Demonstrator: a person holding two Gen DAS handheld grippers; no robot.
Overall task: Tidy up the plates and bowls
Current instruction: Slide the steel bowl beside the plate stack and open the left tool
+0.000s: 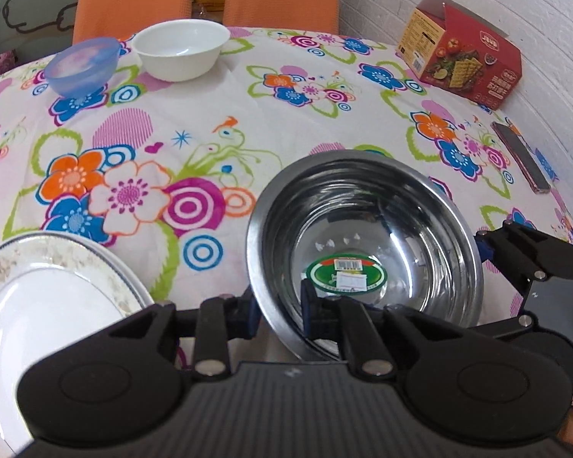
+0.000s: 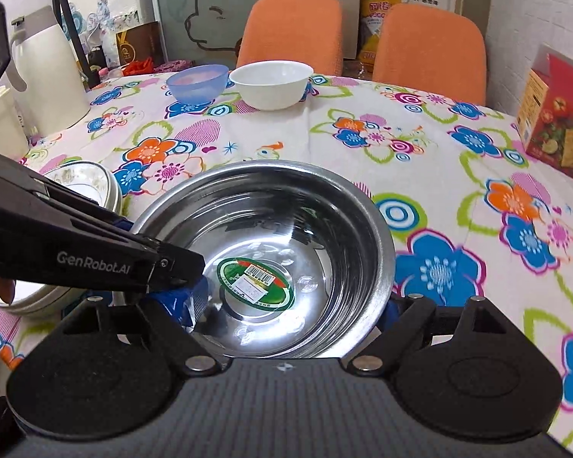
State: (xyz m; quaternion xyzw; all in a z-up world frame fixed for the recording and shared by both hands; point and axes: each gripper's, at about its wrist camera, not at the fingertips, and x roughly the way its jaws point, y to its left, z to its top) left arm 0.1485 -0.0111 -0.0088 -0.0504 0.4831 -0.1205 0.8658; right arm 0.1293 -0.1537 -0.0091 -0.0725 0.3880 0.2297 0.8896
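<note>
Left tool (image 1: 279,313) pinching rim | shiny round steel bowl (image 1: 382,221) | floral tablecloth (image 1: 210,114)

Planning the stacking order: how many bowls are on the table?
3. The steel bowl is nearest, with the left tool pinching its rim. The blue bowl and white bowl sit side by side at the far edge. Others may be out of view.
</note>
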